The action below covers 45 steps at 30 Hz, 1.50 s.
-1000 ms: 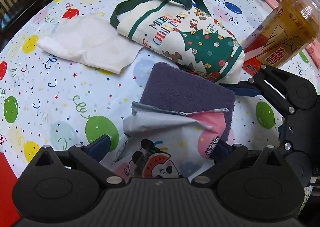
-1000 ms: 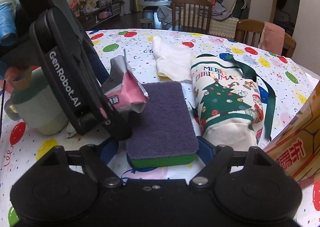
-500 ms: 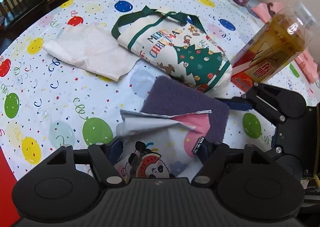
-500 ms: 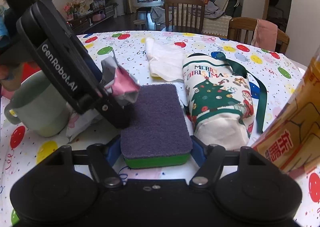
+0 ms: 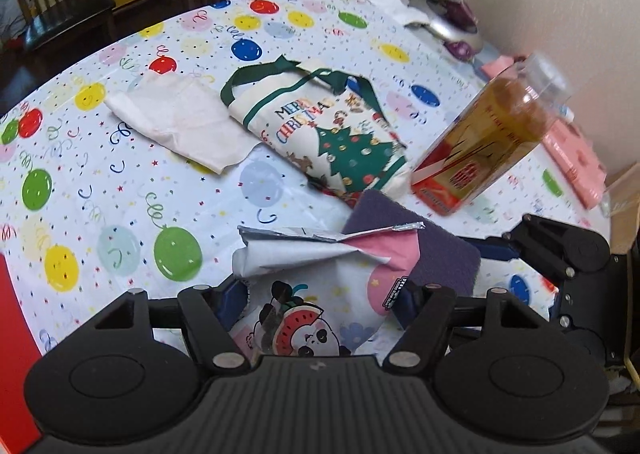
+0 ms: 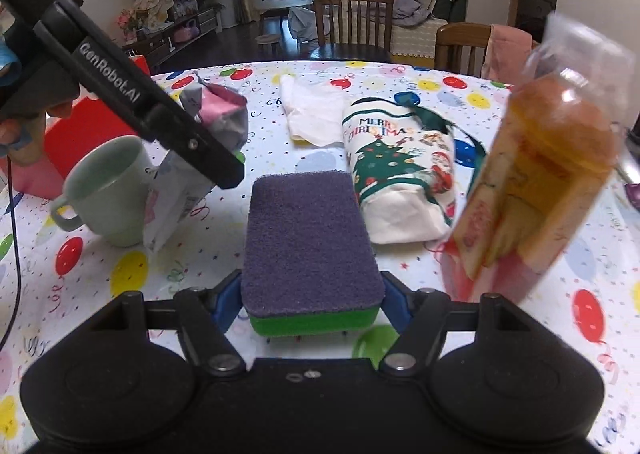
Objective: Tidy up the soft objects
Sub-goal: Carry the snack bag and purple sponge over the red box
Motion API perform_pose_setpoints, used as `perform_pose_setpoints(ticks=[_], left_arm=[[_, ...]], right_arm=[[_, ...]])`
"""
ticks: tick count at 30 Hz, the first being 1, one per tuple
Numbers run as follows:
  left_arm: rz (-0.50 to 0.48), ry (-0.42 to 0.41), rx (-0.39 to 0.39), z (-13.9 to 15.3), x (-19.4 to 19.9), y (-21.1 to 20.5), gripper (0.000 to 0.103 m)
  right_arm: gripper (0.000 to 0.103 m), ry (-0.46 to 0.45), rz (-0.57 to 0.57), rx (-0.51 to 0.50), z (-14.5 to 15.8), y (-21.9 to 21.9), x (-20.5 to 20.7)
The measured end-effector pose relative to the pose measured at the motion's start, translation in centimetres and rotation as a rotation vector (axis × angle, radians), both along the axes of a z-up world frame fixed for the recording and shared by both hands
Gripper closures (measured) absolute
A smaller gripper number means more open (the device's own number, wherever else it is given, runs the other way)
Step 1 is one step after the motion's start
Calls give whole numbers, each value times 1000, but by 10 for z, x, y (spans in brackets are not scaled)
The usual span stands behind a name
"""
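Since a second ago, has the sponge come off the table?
Yes. The sponge in the right claw now sits higher, clear of the tablecloth.

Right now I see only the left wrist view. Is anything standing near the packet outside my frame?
Observer: Yes. A green mug stands close beside the packet, on its left in the right wrist view.
Operator: Is the sponge actually gripped?
Observer: Yes. The right tongs have a pad against each long side of the sponge.
Operator: Is it purple all through?
Observer: No. Under the purple top there is a green layer, facing the right camera.
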<state>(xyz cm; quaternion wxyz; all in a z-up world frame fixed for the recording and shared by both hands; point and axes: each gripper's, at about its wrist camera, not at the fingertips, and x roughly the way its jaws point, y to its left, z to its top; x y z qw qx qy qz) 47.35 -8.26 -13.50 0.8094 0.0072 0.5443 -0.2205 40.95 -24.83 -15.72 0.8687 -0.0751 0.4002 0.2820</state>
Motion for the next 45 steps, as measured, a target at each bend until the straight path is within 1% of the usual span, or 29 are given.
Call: perform_pose_setpoints(ticks=[4,7,13,17,22,27,32,39,45], left_arm=[[10,-24,-35,13,-15,-1,32],[18,-59,-35,25,-25,-3,32],[94,-88,-94,52,-46,14,32],[147,-80,-133,70,-62,31,32],[200,-123,-163,94,-86,57,32],[264,-160,-174,117,-109,93,32],[320,-181,-170,132,-131,135,32],[401,-203,-124,145,-155,197,32],[461,-205,-74,148,-168,248,32]], right_arm=[[33,-5,-4,12,19,-8,-12],[33,-15,-26,26,32,-14,-18],[33,-32,-50,58,63,-20,-27],[33,-59,-30,65,84,-15,-34],[33,-82,16,102,112,1,-40],[33,-100,73,135,136,27,-41],[33,-102,125,155,147,62,-41],[33,-110,202,154,155,121,-48],[33,-82,219,167,156,168,-47]])
